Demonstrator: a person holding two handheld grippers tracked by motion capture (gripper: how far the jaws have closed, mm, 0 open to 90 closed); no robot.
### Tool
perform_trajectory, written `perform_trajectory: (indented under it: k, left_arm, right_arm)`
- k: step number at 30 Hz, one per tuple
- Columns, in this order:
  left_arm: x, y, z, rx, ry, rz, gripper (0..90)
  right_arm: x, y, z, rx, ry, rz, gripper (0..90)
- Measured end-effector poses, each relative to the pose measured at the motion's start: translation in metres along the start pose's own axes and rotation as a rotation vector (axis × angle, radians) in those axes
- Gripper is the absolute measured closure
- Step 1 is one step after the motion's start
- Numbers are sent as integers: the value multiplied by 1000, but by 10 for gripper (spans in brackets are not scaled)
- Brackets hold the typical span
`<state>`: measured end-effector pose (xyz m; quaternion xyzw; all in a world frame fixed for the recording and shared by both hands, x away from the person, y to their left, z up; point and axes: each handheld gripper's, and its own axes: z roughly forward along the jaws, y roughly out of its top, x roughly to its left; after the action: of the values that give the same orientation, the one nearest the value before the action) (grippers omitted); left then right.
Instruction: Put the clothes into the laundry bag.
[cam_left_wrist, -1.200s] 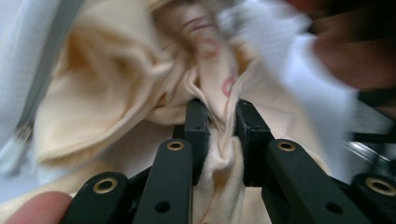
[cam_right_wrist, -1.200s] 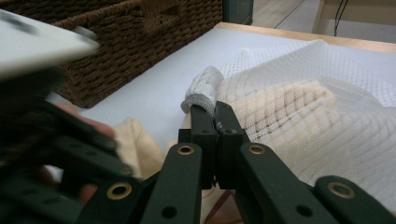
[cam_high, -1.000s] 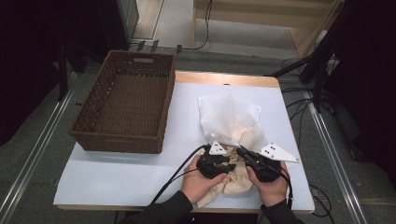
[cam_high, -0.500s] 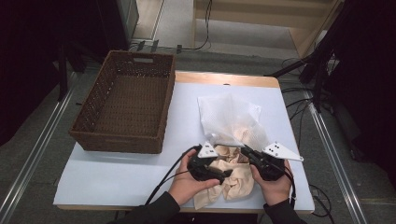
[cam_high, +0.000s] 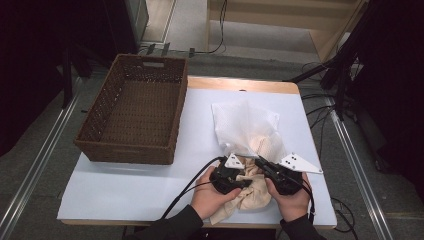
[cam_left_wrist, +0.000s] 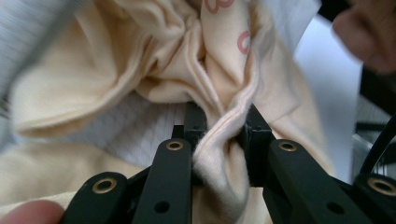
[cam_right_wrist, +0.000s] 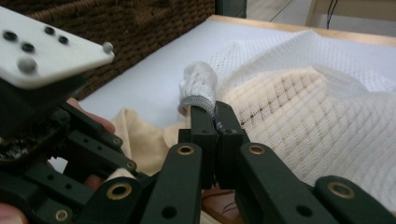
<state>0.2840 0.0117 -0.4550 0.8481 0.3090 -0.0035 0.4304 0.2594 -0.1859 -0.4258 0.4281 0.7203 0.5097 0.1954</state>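
Both tools engaged on the mesh bag and the cloth at the near edge of the surface.

Your left tool (cam_left_wrist: 219, 135) has just been closing and now pinches a fold of the cream cloth (cam_left_wrist: 154, 70), which is bunched between its 2 jaws. Your right tool (cam_right_wrist: 210, 109) is pressed together on the gathered edge of the white mesh bag (cam_right_wrist: 317, 116). The cloth lies half inside the bag (cam_high: 245, 125), its loose end between your hands at the near edge of the surface (cam_high: 145, 185). The wicker basket (cam_high: 132, 150) stands well apart, at the far left.
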Motion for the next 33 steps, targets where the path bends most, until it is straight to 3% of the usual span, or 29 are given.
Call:
perform_trajectory:
  k: [2, 3, 5, 7, 8, 9, 10, 12, 13, 14, 18, 19, 20, 23, 24, 25, 26, 27, 28, 29, 30, 31, 32, 33]
  left_arm:
    - [0, 9, -14, -95, 22, -17, 777]
    - [0, 9, -14, -95, 22, -17, 777]
    - [1, 15, -20, -150, 46, -31, 776]
    - [4, 16, -17, -173, 64, -48, 775]
    - [4, 16, -13, -170, 74, -50, 774]
    - [8, 13, 3, -146, 115, -40, 769]
    - [12, 11, 13, -117, 127, -48, 765]
    - [23, 6, 32, -29, 123, -103, 737]
    - [27, 7, 32, -24, 97, -135, 702]
    - [27, 7, 32, -24, 97, -135, 674]
    - [19, 8, 10, -72, 46, -50, 499]
    - [19, 8, 10, -72, 46, -50, 466]
    - [15, 6, -2, -104, 27, -42, 435]
    - [11, 3, -7, -101, 31, -31, 348]
    - [8, 0, -2, -49, 17, -14, 309]
    - [8, 0, -2, -49, 17, -14, 272]
    - [5, -5, 11, 43, 40, 11, 242]
    - [4, -9, 17, 85, 65, 18, 240]
    - [1, -10, 19, 71, 101, 40, 256]
    - [1, -10, 19, 71, 101, 40, 328]
    - [-1, -9, 19, 79, 147, 60, 328]
    - [-2, -7, 19, 80, 149, 57, 548]
    - [0, -6, 18, 86, 131, 50, 548]
    - [1, -3, 16, 56, 114, 24, 704]
  right_arm:
    - [1, 5, -5, -25, 4, 4, 900]
    - [1, 5, -5, -25, 4, 4, 900]
    - [3, 8, -9, -40, 12, 4, 900]
    - [5, 9, -11, -47, 13, -1, 900]
    - [6, 9, -12, -46, 15, -2, 900]
    - [5, 8, -13, -43, 14, -6, 900]
    - [4, 7, -13, -38, 12, -3, 900]
    - [-1, 3, -13, -30, 10, 11, 900]
    - [-3, 1, -14, -23, 5, 16, 900]
    - [-3, 1, -14, -23, 5, 16, 900]
    - [-15, -6, -13, -7, -15, 35, 900]
    - [-17, -7, -12, -3, -18, 41, 900]
    - [-19, -7, -11, -2, -20, 45, 900]
    - [-21, -7, -10, -3, -23, 56, 900]
    - [-21, -6, -10, -5, -26, 54, 900]
    - [-21, -6, -9, -7, -26, 51, 900]
    - [-21, -6, -9, -5, -26, 53, 900]
    - [-21, -6, -9, -5, -25, 52, 900]
    - [-20, -7, -8, -3, -26, 56, 900]
    - [-20, -7, -8, -3, -26, 56, 900]
    - [-20, -7, -7, -2, -24, 53, 900]
    - [-19, -7, -6, 3, -20, 52, 900]
    - [-19, -7, -6, 3, -20, 52, 900]
    - [-18, -7, -5, 3, -13, 49, 900]
